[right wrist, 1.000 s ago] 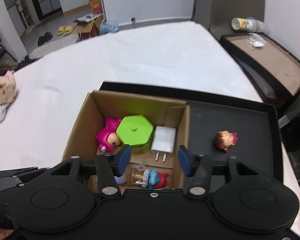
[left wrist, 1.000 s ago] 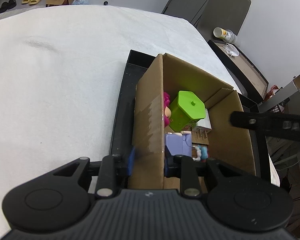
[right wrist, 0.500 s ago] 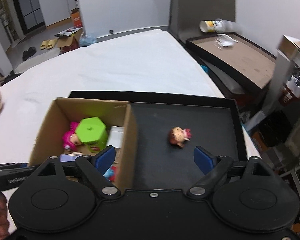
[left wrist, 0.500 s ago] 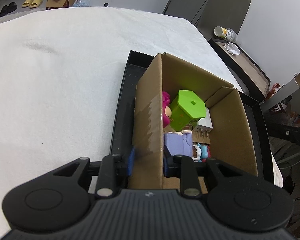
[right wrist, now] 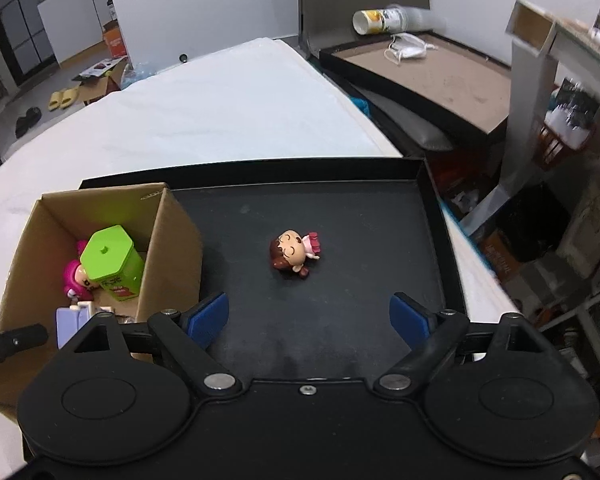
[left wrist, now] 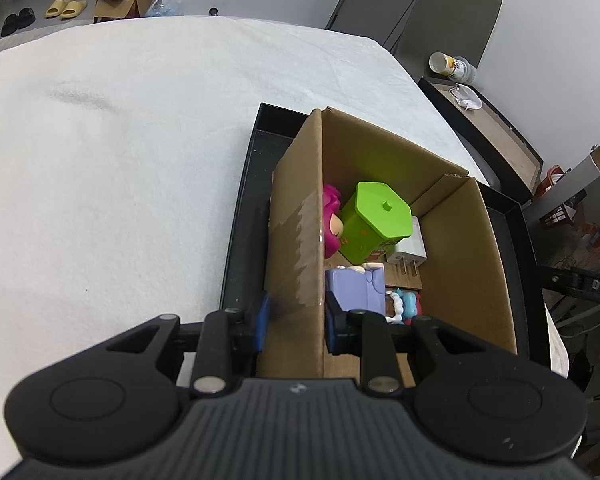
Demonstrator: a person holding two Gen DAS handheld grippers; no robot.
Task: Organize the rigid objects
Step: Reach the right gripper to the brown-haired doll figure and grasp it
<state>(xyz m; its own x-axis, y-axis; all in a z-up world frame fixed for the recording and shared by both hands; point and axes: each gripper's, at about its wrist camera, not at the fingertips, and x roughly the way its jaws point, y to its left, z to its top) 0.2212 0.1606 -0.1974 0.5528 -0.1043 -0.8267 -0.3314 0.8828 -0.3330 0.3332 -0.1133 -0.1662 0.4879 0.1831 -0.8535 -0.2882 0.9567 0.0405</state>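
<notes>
A cardboard box [left wrist: 296, 216] stands on a black tray [right wrist: 340, 208]. It holds a green hexagonal tin [left wrist: 380, 220], a pink doll [left wrist: 332, 216], a white charger [left wrist: 410, 246], a purple block [left wrist: 352, 284] and a small blue-and-red figure [left wrist: 406, 304]. My left gripper [left wrist: 294, 316] is shut on the box's left wall near its corner. My right gripper [right wrist: 308, 316] is open wide and empty above the tray, with a brown-haired doll [right wrist: 294, 254] lying ahead of it between the fingers' lines. The box also shows in the right wrist view [right wrist: 168, 256].
The tray lies on a white-covered table [left wrist: 120, 160]. To the right stands a lower side table [right wrist: 440, 76] with a tipped cup [right wrist: 384, 20] and a face mask [right wrist: 406, 46]. Shelving and clutter stand at the far right.
My right gripper has swung right from above the box to above the tray's open part and its jaws have opened wider. My left gripper keeps its hold on the box wall.
</notes>
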